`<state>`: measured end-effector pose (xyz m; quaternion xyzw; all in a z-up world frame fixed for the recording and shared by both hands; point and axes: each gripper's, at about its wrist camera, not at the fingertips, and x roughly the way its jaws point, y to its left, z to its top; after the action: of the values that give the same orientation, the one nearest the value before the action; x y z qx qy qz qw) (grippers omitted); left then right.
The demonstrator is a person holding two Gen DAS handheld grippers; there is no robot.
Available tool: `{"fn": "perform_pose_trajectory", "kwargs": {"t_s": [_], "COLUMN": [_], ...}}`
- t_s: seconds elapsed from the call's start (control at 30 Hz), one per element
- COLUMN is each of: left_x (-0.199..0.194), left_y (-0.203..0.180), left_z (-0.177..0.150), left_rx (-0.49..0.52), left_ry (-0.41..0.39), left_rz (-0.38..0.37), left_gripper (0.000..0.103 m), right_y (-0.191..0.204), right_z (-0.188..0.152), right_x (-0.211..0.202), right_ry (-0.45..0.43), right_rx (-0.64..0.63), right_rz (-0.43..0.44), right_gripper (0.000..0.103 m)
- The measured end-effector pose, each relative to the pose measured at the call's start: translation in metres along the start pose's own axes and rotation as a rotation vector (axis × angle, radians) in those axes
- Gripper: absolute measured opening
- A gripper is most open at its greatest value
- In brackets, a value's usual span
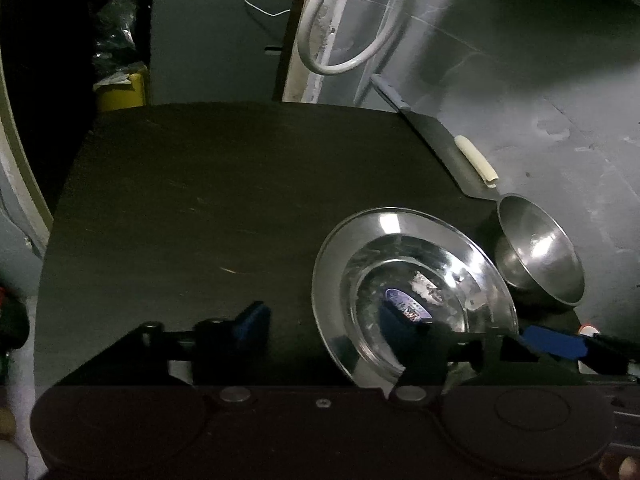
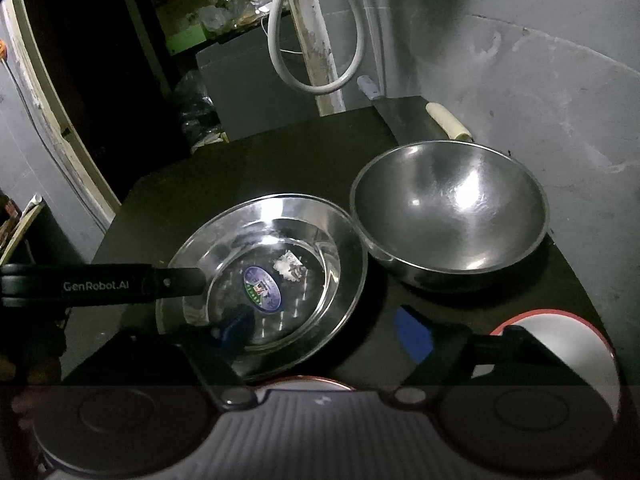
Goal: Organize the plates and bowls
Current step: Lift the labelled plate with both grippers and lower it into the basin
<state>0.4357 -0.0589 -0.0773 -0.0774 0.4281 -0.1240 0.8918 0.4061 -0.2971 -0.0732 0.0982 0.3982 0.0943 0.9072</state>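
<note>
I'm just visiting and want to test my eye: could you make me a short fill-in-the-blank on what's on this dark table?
1. The steel plate has a round ____ stuck at its centre.
2. Right of the plate stands a deep steel ____.
3. The left tool reaches over the plate's ____ edge.

Missing words: sticker; bowl; left

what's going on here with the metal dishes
A person is working two claws around a shallow steel plate with a blue sticker on a dark table. The left claw straddles its left rim and the right claw its near right rim. Neither visibly grips yet. A deep steel bowl sits beside it.
</note>
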Motion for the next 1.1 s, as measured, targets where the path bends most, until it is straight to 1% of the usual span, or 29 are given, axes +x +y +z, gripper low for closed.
{"fn": "perform_pose_trajectory", "kwargs": {"t_s": [0.03, 0.07, 0.13, 0.17, 0.2, 0.27, 0.33, 0.37, 0.47, 0.57, 0.83, 1.1], "left_x": [0.001, 0.002, 0.003, 0.003, 0.003, 0.002, 0.001, 0.000, -0.003, -0.008, -0.034, -0.065], "left_y": [0.000, 0.000, -0.001, -0.001, -0.001, -0.002, -0.003, -0.003, -0.002, 0.000, 0.003, 0.005], "left_z": [0.000, 0.000, 0.000, 0.000, 0.000, 0.000, -0.001, -0.001, -0.002, -0.004, -0.006, -0.017], "left_rx": [-0.003, -0.005, -0.006, -0.007, -0.007, -0.001, 0.006, 0.008, 0.011, 0.008, 0.016, 0.022], "left_ry": [0.004, 0.008, 0.013, 0.012, 0.013, 0.010, 0.008, 0.007, 0.008, 0.006, -0.034, -0.061], "left_rz": [-0.008, -0.013, -0.022, -0.030, -0.035, -0.033, -0.030, -0.029, -0.022, -0.009, 0.014, 0.031], "left_gripper": [0.050, 0.047, 0.036, 0.034, 0.029, 0.026, 0.022, 0.021, 0.021, 0.021, 0.022, 0.022], "right_y": [0.000, 0.001, 0.002, 0.002, 0.002, 0.000, 0.000, 0.000, 0.002, 0.003, 0.017, 0.029], "right_z": [0.000, 0.001, 0.001, 0.001, 0.002, 0.003, 0.004, 0.004, 0.006, 0.007, 0.006, 0.001], "right_x": [0.001, 0.002, 0.004, 0.005, 0.005, 0.006, 0.006, 0.006, 0.007, 0.005, -0.012, -0.031], "right_ry": [0.001, 0.002, 0.001, 0.000, -0.003, -0.005, -0.004, -0.005, 0.002, 0.008, -0.013, -0.030], "right_rx": [0.000, -0.001, -0.004, -0.006, -0.006, -0.002, -0.004, -0.009, -0.016, -0.021, -0.059, -0.086], "right_rz": [0.000, 0.000, -0.011, -0.018, -0.022, -0.025, -0.027, -0.026, -0.011, 0.001, 0.041, 0.075], "right_gripper": [0.076, 0.072, 0.069, 0.065, 0.062, 0.050, 0.045, 0.041, 0.040, 0.036, 0.035, 0.034]}}
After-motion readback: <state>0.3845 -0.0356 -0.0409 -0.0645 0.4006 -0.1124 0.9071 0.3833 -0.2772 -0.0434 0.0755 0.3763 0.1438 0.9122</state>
